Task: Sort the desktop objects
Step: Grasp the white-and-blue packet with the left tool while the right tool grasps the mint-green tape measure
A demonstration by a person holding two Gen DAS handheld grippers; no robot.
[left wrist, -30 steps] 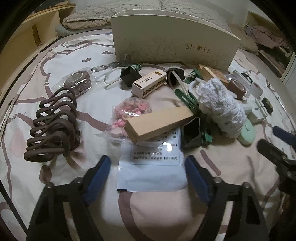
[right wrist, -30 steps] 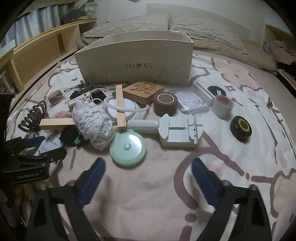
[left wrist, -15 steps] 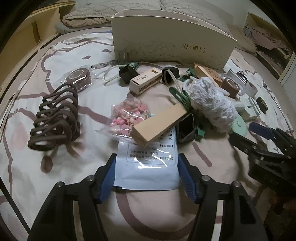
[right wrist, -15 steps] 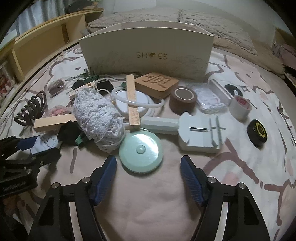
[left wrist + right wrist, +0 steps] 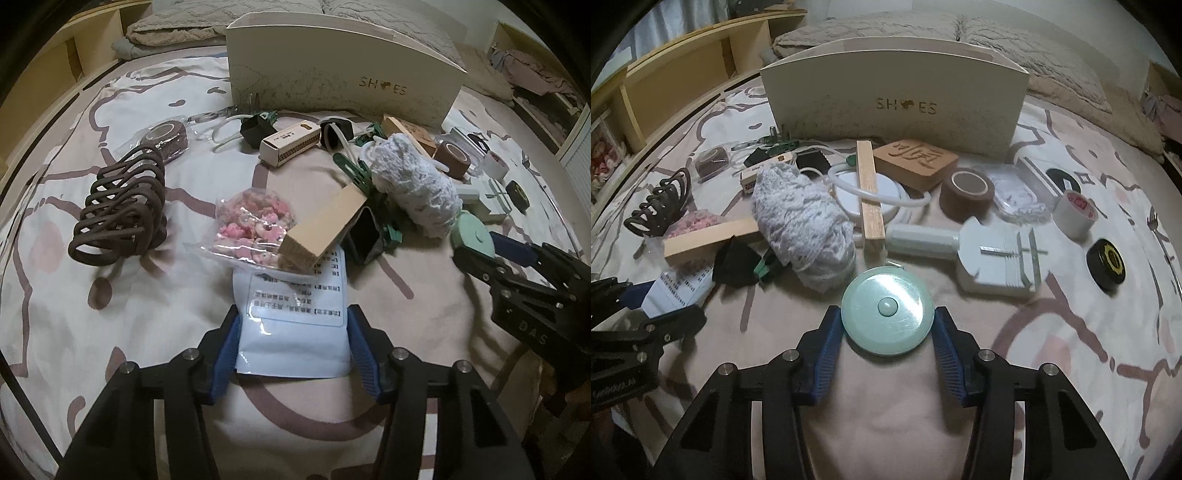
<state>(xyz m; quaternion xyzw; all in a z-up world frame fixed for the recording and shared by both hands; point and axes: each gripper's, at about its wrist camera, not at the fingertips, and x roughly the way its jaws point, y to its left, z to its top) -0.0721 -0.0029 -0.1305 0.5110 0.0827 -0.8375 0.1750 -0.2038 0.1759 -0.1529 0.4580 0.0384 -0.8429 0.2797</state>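
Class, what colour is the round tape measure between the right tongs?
Pale mint green, clearest in the right wrist view.

a mint green round case (image 5: 886, 312), a pale blue packet (image 5: 293, 332) and a cream box (image 5: 894, 107) are being shown on pink-brown patterned bedding (image 5: 1052, 332).

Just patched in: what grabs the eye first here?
The right hand-held gripper is shut on a mint-green round tape measure at the near edge of the clutter. The left hand-held gripper is closing around a pale blue packet. Behind the pile stands a cream box marked SHOES.
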